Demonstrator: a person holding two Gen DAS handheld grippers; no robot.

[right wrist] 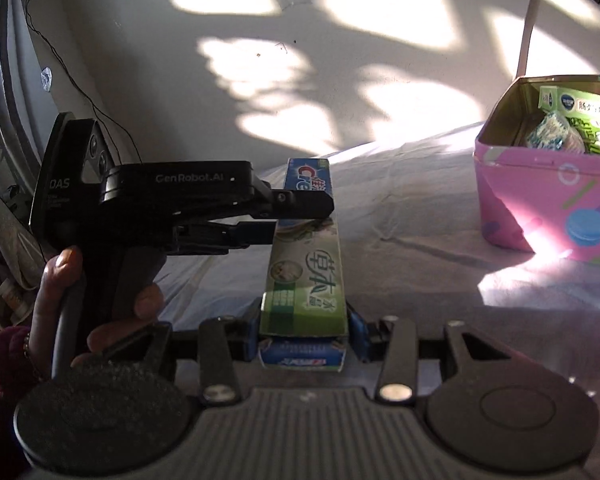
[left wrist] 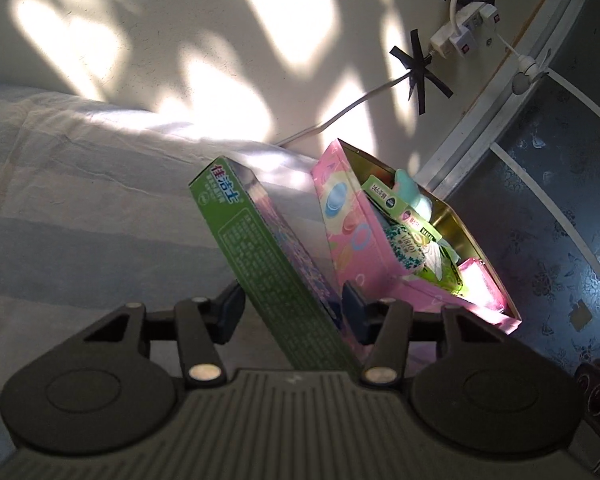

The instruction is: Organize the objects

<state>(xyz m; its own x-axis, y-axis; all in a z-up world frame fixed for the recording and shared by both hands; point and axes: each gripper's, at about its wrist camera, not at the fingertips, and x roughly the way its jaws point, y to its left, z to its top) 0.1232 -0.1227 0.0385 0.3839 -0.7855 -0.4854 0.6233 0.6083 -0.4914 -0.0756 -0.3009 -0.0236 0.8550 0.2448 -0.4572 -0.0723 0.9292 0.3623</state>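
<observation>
The toothpaste box (right wrist: 304,268) is held by both my claws above the bed (right wrist: 400,208). Its near end is hidden between my right claw (right wrist: 304,336), which is clamped on it. My left claw (right wrist: 300,216) is closed on its middle; the far end is partly covered there. In the left view the box (left wrist: 260,248) leans toward the pink tin (left wrist: 356,236). The tin is cut off in the right view; its contents are hard to read.

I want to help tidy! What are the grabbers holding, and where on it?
Both hold one toothpaste box: the right gripper pinches its near end, the left gripper its middle.
</observation>
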